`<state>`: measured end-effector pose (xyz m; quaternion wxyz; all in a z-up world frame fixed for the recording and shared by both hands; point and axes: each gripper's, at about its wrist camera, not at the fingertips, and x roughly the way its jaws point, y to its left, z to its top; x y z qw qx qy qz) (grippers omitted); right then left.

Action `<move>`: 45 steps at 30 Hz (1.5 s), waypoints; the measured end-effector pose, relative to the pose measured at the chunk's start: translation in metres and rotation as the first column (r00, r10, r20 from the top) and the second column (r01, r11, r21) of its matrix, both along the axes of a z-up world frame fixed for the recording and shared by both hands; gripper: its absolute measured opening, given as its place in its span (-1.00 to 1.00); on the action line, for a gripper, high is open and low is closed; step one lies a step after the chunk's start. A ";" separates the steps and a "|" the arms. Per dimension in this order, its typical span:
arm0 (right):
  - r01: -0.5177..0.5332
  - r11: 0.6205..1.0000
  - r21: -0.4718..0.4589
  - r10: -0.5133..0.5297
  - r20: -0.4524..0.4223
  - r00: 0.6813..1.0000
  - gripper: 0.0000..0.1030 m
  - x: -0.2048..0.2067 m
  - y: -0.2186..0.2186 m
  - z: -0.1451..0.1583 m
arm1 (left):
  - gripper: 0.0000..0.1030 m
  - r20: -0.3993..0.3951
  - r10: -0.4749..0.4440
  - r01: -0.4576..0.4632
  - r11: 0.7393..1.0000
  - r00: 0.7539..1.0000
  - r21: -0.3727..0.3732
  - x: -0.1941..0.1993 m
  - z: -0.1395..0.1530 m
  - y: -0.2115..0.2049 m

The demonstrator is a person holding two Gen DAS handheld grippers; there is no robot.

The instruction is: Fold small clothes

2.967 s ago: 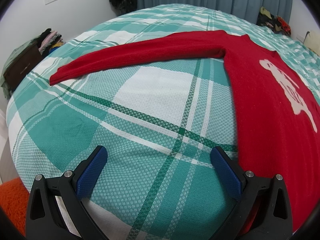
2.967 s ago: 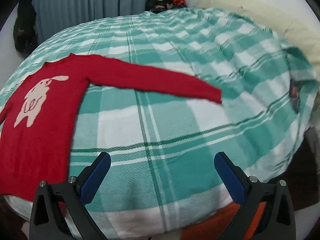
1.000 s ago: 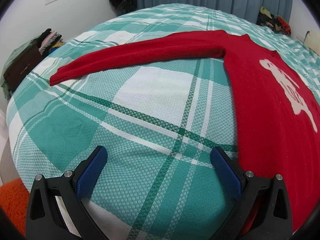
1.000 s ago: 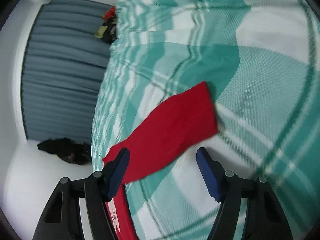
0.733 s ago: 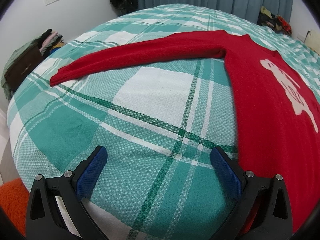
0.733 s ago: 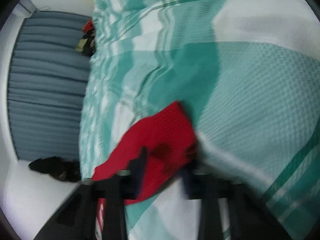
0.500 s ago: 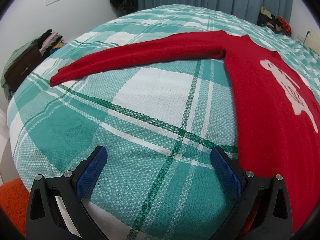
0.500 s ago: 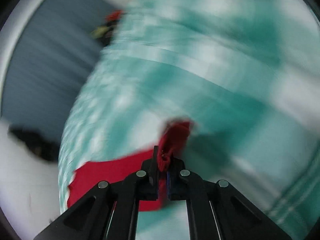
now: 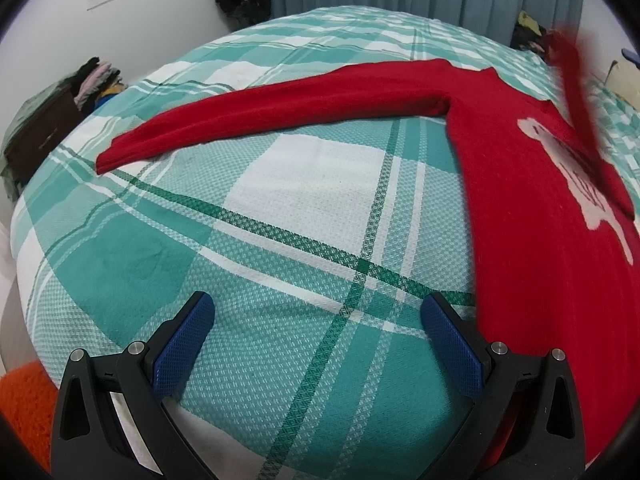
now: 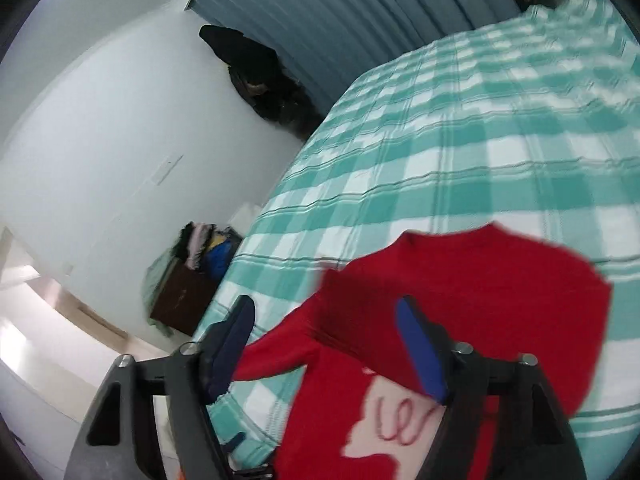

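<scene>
Red knitted sweater [image 9: 532, 216] with a cream animal motif lies flat on the green-and-white checked bedspread [image 9: 304, 216], body at the near edge, one long sleeve [image 9: 272, 120] stretched out away from the body. Change since a second ago: the right gripper [image 10: 326, 344], which had closed on the other sleeve's cuff out on the bedspread, has carried that sleeve [image 10: 496, 300] back over the sweater body and now hovers above the motif with its blue pads spread, nothing between them. Sleeve looks released, draped across the chest; judged first sleeve fold made or nearly so, though blurred and perhaps not settled. Left gripper [image 9: 318, 344] has not shifted in three seconds: jaws spread wide, empty, low over the bedspread just beside the sweater's side edge. Left view alone shows the outstretched sleeve full length and a blurred red streak [image 9: 576, 92] crossing the motif, the folded sleeve in motion. Right view alone shows the folded sleeve's width over the chest, and a dark wooden cabinet [image 10: 184, 296] piled with clothes beyond the bedspread. Outstretched sleeve likely next.
</scene>
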<state>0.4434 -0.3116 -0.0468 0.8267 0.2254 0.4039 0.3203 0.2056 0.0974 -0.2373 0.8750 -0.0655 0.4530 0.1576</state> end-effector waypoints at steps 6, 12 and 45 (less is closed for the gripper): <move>0.158 0.978 -0.135 -0.163 -0.027 0.986 0.43 -0.022 -0.078 -0.047 | 0.99 0.004 -0.007 0.007 1.000 1.000 0.005 0.000 0.000 0.000; 0.185 0.844 -0.504 -0.286 -0.130 0.949 0.43 -0.087 -0.133 -0.164 | 0.99 0.015 -0.007 0.007 1.000 1.000 0.013 -0.003 0.000 -0.002; 0.420 0.662 -0.621 -0.402 0.179 0.898 0.74 -0.211 -0.144 -0.212 | 0.93 -0.004 0.470 -0.343 0.636 0.882 -0.691 0.021 0.008 0.271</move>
